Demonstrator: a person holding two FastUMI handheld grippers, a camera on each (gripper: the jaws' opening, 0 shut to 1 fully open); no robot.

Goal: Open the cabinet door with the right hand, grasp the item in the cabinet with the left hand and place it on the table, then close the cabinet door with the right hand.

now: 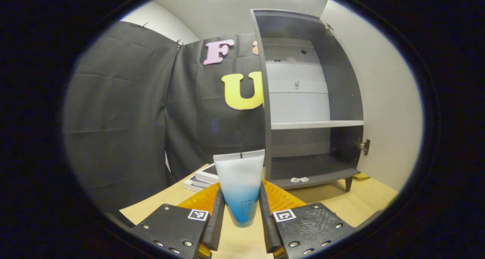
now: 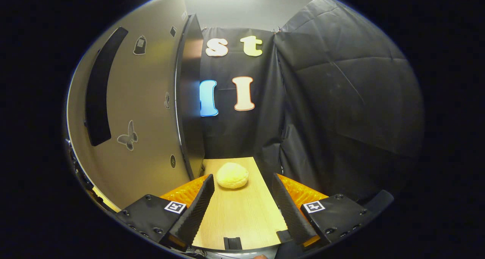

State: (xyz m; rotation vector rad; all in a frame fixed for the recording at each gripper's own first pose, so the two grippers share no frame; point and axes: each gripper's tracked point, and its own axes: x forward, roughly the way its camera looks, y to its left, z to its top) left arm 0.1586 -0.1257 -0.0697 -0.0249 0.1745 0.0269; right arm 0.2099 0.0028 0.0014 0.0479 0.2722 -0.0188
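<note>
Blue-white tube (image 1: 240, 189) clamped in left gripper (image 1: 241, 213) above table (image 1: 363, 206).

Books (image 1: 201, 178) stacked on table (image 1: 371, 202); pale round bun-like lump (image 2: 232, 175) beyond.

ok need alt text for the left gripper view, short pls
The left gripper is shut on a tube that fades from white to blue, held over the wooden table. Behind it the dark cabinet stands open, its shelves bare.
</note>
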